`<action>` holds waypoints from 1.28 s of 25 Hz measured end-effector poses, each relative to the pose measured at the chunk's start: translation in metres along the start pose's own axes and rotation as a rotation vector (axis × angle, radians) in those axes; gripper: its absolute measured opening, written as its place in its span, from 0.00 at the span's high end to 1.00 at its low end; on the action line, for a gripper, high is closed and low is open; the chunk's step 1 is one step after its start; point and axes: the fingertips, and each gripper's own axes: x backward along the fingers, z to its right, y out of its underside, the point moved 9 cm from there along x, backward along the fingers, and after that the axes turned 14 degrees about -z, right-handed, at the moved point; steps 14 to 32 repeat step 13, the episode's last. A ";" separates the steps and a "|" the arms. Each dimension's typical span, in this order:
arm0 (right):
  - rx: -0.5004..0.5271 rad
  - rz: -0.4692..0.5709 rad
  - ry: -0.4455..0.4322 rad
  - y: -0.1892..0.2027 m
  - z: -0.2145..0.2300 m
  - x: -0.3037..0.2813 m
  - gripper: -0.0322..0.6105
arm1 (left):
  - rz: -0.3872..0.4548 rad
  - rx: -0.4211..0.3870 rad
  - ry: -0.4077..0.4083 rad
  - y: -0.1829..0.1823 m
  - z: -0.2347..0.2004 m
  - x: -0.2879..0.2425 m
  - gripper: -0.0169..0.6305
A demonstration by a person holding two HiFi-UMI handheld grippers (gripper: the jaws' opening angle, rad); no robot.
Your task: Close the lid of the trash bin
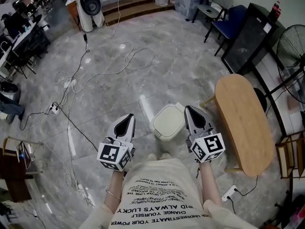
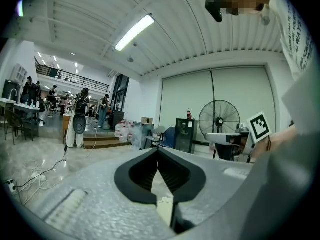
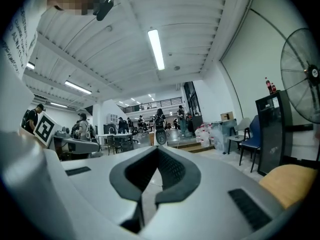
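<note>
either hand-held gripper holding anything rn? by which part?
Nothing held: left hand-held gripper and right hand-held gripper both shut, empty; neither touches the trash bin.

Trash bin (image 1: 169,123) ahead, table (image 1: 243,123) right, floor (image 1: 110,90) left

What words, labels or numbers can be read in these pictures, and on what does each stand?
"CHANGE YOURSELF": T-shirt, seen upside down.
"ALWAYS LUCKY": same T-shirt.
"UNDERESTIMATE" and "YOUR POWER": same T-shirt.
Smaller lines on the T-shirt: too small to read.
Label on the bottle: too small to read.
Marker cubes: square patterns only, no letters.
</note>
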 end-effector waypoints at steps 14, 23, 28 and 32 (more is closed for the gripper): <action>-0.004 -0.010 -0.018 0.000 0.002 -0.005 0.94 | -0.016 0.015 -0.030 0.008 -0.010 -0.001 0.94; -0.004 -0.010 -0.018 0.000 0.002 -0.005 0.94 | -0.016 0.015 -0.030 0.008 -0.010 -0.001 0.94; -0.004 -0.010 -0.018 0.000 0.002 -0.005 0.94 | -0.016 0.015 -0.030 0.008 -0.010 -0.001 0.94; -0.004 -0.010 -0.018 0.000 0.002 -0.005 0.94 | -0.016 0.015 -0.030 0.008 -0.010 -0.001 0.94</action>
